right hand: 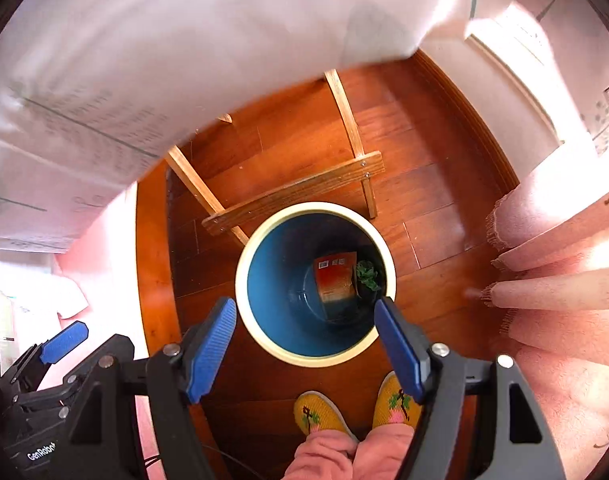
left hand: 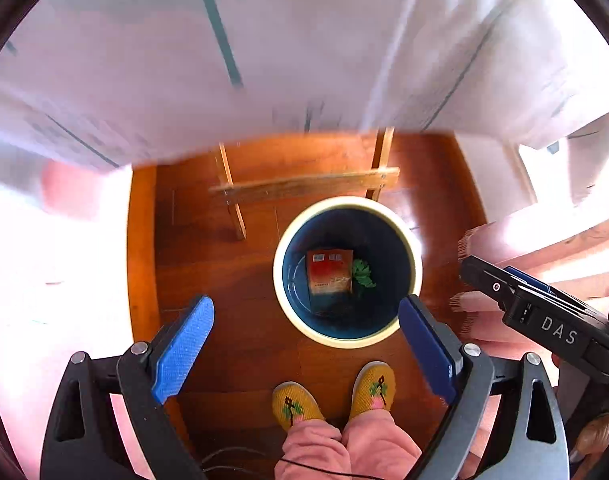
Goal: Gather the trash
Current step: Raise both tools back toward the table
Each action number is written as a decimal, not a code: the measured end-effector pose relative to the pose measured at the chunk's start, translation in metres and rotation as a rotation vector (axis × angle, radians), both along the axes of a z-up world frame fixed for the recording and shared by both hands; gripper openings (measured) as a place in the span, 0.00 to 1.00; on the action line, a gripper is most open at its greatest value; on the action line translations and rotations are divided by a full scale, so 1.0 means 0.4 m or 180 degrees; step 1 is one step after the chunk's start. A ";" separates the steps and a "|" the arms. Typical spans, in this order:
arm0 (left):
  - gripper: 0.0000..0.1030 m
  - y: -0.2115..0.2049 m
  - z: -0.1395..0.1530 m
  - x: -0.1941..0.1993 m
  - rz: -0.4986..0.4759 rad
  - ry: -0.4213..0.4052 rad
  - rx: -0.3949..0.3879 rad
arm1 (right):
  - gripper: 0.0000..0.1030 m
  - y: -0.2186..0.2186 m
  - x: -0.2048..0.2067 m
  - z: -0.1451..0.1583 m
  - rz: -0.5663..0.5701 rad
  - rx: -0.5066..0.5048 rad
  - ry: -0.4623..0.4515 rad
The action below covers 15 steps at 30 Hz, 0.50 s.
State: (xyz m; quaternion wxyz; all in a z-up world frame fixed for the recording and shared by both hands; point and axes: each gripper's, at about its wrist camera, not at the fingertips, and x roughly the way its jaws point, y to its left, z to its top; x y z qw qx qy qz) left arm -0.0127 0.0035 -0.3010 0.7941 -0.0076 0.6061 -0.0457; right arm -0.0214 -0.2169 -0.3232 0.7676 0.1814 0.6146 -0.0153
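Trash is sitting at the bottom of the bin [left hand: 282,280], centre of both frames: a red-orange packet [left hand: 330,273] lying flat, a crumpled green scrap [left hand: 363,273] touching its right edge. I'm hovering the left gripper [left hand: 306,344] above the bin's near rim, blue pads spread wide apart, nothing between them. I'm holding the right gripper [right hand: 306,344] the same way in its own view, jaws apart and empty, right pad [right hand: 400,354] overlapping the rim. In the left view the right gripper's black body is poking in at lower right, clear of the bin.

Bin mouth is round and fully open, cream rim, smooth blue inner wall. Wooden frame [left hand: 304,186] is crossing just behind the bin in upper centre, its crossbar touching the rim in the right view. White cloth [left hand: 264,60] is draping over the upper half of both frames. Pink fringed fabric [right hand: 552,292] is crowding the right edge. Floor [left hand: 224,272] is glossy reddish wood planks. Yellow embroidered slippers [left hand: 374,390] are standing just below the bin.
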 end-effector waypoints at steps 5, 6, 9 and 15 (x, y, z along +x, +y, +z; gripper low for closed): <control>0.90 0.011 0.238 -0.030 -0.0114 -0.0329 -0.0025 | 0.70 0.016 -0.026 0.233 0.0050 0.0032 -0.0244; 0.90 0.011 0.281 -0.031 -0.0142 -0.0387 -0.0038 | 0.70 0.019 -0.031 0.279 0.0056 0.0026 -0.0313; 0.90 0.015 0.403 -0.031 -0.0223 -0.0543 -0.0064 | 0.70 0.020 -0.036 0.404 0.0064 0.0016 -0.0476; 0.90 -0.003 0.631 -0.004 -0.0395 -0.0909 -0.0077 | 0.70 0.035 -0.015 0.613 0.0075 -0.0016 -0.0691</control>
